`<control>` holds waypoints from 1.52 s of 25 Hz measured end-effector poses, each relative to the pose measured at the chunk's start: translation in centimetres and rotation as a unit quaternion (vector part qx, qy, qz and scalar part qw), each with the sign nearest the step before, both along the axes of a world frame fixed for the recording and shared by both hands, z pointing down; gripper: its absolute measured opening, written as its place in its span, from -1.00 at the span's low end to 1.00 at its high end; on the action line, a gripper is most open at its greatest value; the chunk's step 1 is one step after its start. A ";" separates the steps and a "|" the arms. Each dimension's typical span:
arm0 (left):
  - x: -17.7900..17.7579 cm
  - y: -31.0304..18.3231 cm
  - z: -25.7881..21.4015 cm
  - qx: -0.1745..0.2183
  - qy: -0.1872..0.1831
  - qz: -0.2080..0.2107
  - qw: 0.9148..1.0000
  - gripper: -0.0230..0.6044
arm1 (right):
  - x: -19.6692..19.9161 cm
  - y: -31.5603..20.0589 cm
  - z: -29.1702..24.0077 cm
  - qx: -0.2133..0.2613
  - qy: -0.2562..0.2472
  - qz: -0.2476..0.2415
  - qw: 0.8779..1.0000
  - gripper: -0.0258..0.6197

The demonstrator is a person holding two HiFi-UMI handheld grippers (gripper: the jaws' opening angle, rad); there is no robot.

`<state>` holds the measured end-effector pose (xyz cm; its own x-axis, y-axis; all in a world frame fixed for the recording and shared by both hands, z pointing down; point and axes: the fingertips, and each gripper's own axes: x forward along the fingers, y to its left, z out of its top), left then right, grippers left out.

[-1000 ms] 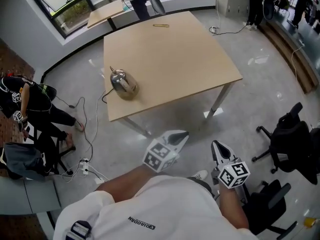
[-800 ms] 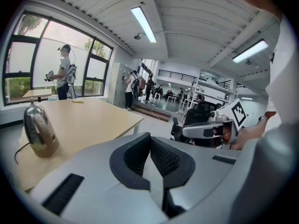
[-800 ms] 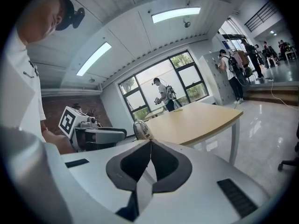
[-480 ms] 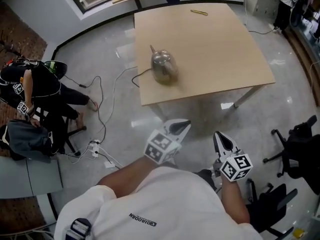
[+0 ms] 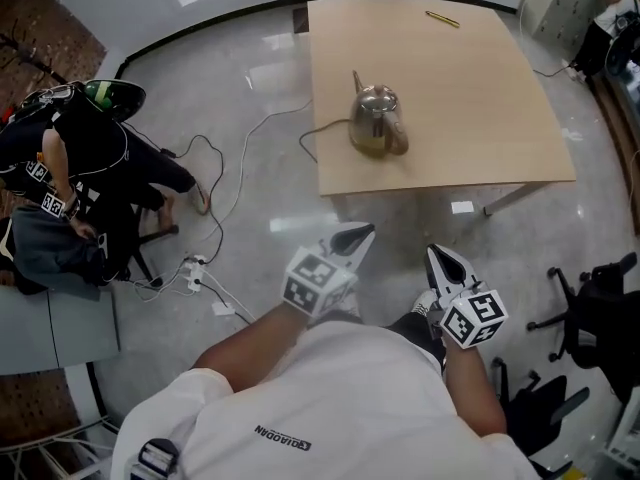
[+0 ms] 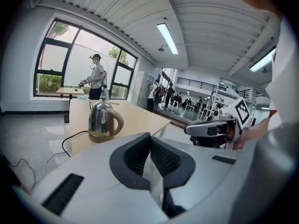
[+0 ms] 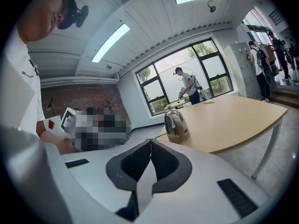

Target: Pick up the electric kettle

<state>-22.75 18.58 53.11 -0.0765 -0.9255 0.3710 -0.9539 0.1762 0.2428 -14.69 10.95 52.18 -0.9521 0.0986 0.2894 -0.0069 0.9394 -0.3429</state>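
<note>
- The electric kettle (image 5: 378, 121), of shiny steel with a light brown handle, stands upright on the desk (image 5: 470, 98), near the desk's near edge and closer to its left side in the head view.
- A black cord (image 6: 74, 135) runs from the kettle's base over the left edge of the desk and down to the floor.
- A thin yellow stick (image 5: 442, 18), maybe a pen, lies at the far side of the desk, well apart from the kettle.
- The left gripper (image 5: 362, 232) is held in front of the person's body, over the floor and short of the desk. Its jaws are pressed together at the tips and nothing is between them.
- The right gripper (image 5: 436, 254) is just beside it at about the same distance from the desk. Its jaws are also pressed together and empty.
- Both grippers point toward the desk, and each gripper view shows the kettle ahead, well apart from the jaws.
- A white power strip (image 5: 195, 273) with cables lies on the floor at the left.
- A seated person in dark clothes (image 5: 90, 158) is farther left.
- A black office chair (image 5: 600, 298) stands at the right.
</note>
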 end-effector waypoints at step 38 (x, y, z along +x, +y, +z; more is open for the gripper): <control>-12.5 -7.3 0.8 -0.035 -0.001 -0.283 0.959 -0.94 | -19.2 -10.6 0.0 0.030 -0.010 -0.273 0.961 -0.85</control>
